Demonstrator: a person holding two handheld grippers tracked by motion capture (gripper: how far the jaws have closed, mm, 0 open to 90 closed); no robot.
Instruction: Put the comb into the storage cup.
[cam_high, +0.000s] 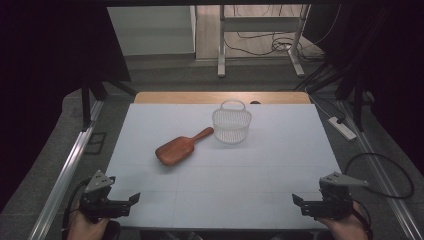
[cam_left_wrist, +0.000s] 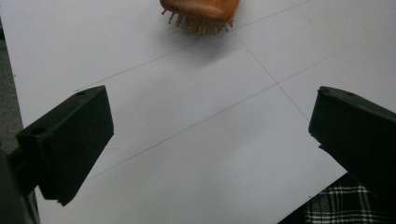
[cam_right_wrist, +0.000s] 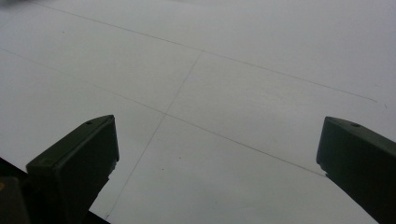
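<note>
We have 2 claws at the near edge of the white bench (cam_high: 280, 175), both held low and well apart from everything on it. The left claw (cam_high: 131, 201) has its jaws spread wide with nothing between them, and the left gripper view shows bare bench in the gap. The right claw (cam_high: 297, 202) is likewise spread wide and holds nothing.

The thing nearest our left claw is the reddish-brown wooden paddle hairbrush (cam_high: 176, 148), lying bristles-down near the middle of the bench, its handle angled toward the far right. The handle tip comes right up to the small white wire-mesh basket with a loop handle (cam_high: 231, 125), which stands upright; we cannot tell whether they touch.

We judge a few risks from here. The brush head is broad and rests on springy pins, so a pinch across the head could slip or rock it. The handle looks the safer hold, but it lies just beside the basket, and a claw coming in there could nudge the light basket or tip it. Lifting by the handle alone may let the heavier head droop.

Our count: 1 hairbrush, 1 basket, 2 claws.
</note>
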